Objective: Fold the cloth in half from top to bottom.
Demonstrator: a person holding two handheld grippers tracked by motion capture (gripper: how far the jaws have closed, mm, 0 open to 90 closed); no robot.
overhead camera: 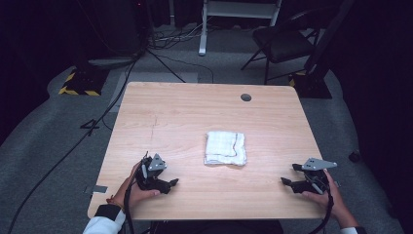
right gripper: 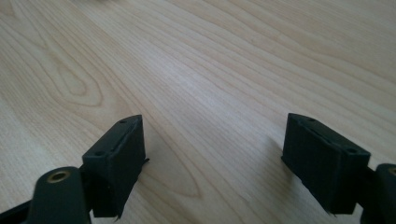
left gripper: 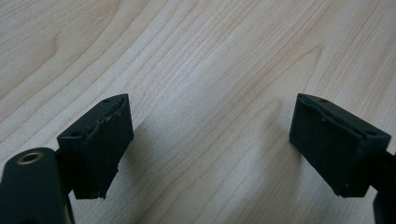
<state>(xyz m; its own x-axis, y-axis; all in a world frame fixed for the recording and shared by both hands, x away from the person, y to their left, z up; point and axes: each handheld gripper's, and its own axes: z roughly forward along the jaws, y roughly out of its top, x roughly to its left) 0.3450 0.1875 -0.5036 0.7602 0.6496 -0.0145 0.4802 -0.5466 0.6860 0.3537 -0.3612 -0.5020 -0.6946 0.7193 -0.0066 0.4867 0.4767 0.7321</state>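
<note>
Tongs sit at both near corners of the tabletop [overhead camera: 195, 107], one pair in each of the person's hands. The left tongs [overhead camera: 171, 184] rest low over the wood near the left front edge, gripped by the left hand [overhead camera: 134, 187], with their tips pointing right toward the middle of the tabletop. In the left gripper view the left tongs [left gripper: 208, 140] stand spread wide, the two black jaws well apart with bare pale wood grain between them and nothing pinched. The right tongs [overhead camera: 287, 182] lie near the right front edge in the right hand [overhead camera: 324, 195], tips pointing left, with the grey three-cornered plate [overhead camera: 319, 164] on top. In the right gripper view the right tongs [right gripper: 212, 154] are likewise spread, with the jaws far apart and only wood grain in the gap.

A folded white cloth [overhead camera: 225, 147] lies flat on the tabletop between the two tongs and a little farther from the person, roughly at the middle of the surface, slightly right of centre. It has a thin dark line running along its right side. The cloth is apart from both tongs, touched by neither. A small dark round hole [overhead camera: 246, 97] is in the tabletop near the far edge, to the right. Beyond the tabletop, on the grey floor [overhead camera: 48, 136], stands a dark folding chair [overhead camera: 282, 41] at far right, and cables [overhead camera: 97, 122] trail across the floor at left.
</note>
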